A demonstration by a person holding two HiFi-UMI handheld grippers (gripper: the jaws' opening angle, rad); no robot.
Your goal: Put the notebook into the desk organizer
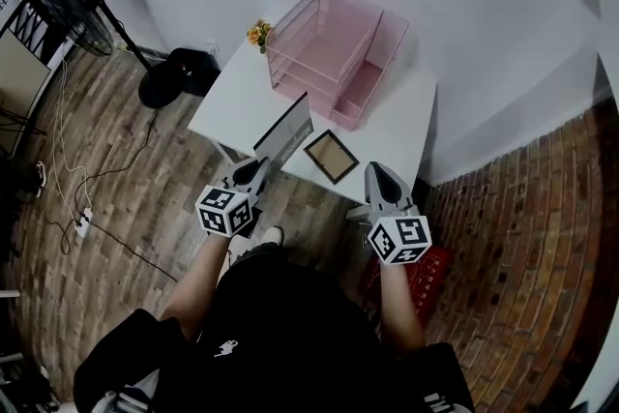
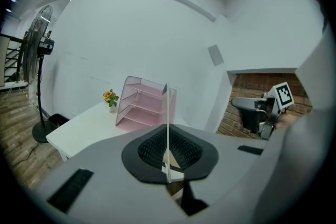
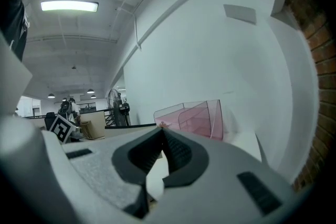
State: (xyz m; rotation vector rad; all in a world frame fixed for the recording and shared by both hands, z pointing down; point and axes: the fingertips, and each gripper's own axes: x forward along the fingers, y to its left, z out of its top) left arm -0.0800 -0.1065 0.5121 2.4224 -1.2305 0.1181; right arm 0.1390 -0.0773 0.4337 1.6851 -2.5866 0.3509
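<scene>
The notebook [image 1: 288, 131] is held on edge in the closed left claw [image 1: 258, 168], over the near edge of the surface [image 1: 237, 100]. The desk organizer [image 1: 334, 53] lies at one o'clock, along the notebook's long axis. The right claw [image 1: 376, 169] is closed on nothing.

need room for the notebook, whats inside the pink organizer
Nothing shows on the organizer's top tray or in its side slot. The lower trays look bare from the front, but their backs are hidden.
</scene>
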